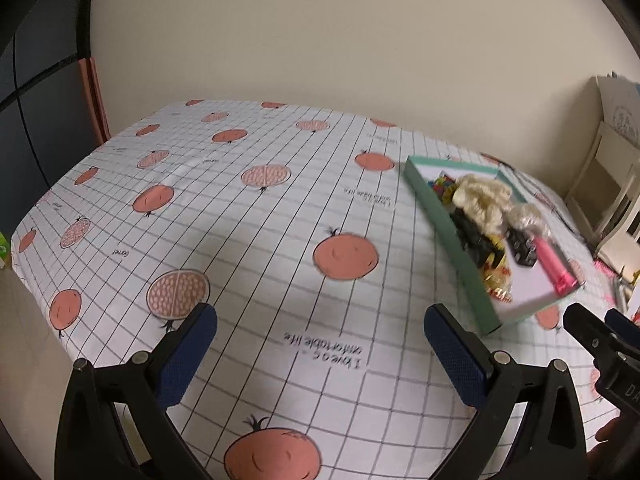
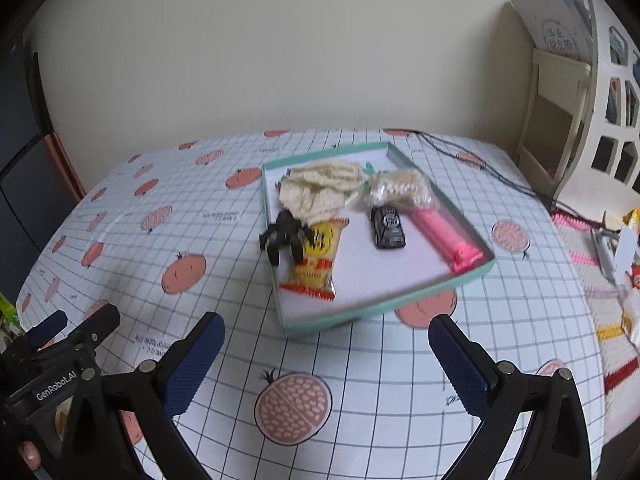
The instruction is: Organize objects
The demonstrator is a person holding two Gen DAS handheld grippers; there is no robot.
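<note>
I judge the sorting all but done — the teal tray [image 2: 384, 304] at the middle of the right wrist view already holds the toy car [image 2: 387, 222], snack packet [image 2: 316, 258], pink tube [image 2: 444, 236] and cream knitwear [image 2: 320, 188]. Both my left gripper [image 1: 320, 344] and right gripper [image 2: 326, 354] hover with fingers wide and empty — the surrounding worktop [image 1: 256, 220] looks bare.

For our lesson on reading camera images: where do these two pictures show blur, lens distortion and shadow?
Left wrist view: the tray and its contents are smeared by motion blur; grid lines on the tablecloth bow outward, and a soft shadow lies on it. Right wrist view: milder blur on the tray, dark rounded corners, curved grid.
</note>
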